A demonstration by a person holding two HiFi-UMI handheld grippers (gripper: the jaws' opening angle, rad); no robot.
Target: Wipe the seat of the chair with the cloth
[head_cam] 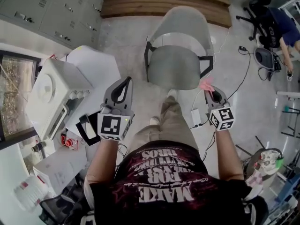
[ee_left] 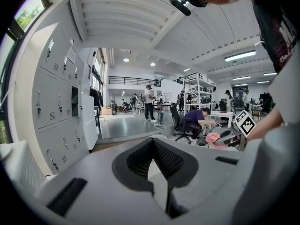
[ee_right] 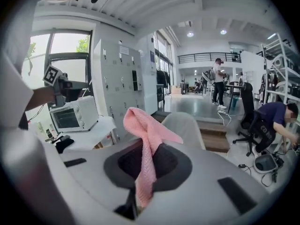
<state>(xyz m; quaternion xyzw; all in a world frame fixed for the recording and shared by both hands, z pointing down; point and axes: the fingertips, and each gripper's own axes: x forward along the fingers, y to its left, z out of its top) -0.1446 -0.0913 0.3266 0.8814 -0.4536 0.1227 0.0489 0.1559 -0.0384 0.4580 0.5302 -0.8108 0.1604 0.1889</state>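
Our right gripper (ee_right: 138, 175) pinches the pink knitted cloth (ee_right: 146, 142), raised just short of the front edge of the grey moulded chair seat (head_cam: 176, 67). Our left gripper (head_cam: 125, 84) is pressed together, empty. We judge the narrow pinch may slip under wiping drag.

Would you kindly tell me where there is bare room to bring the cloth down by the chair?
The chair seat is bare, bordered by the backrest and two dark armrests, open at its front edge. The white table to its left is crowded by the oven; cables cross the floor to its right.
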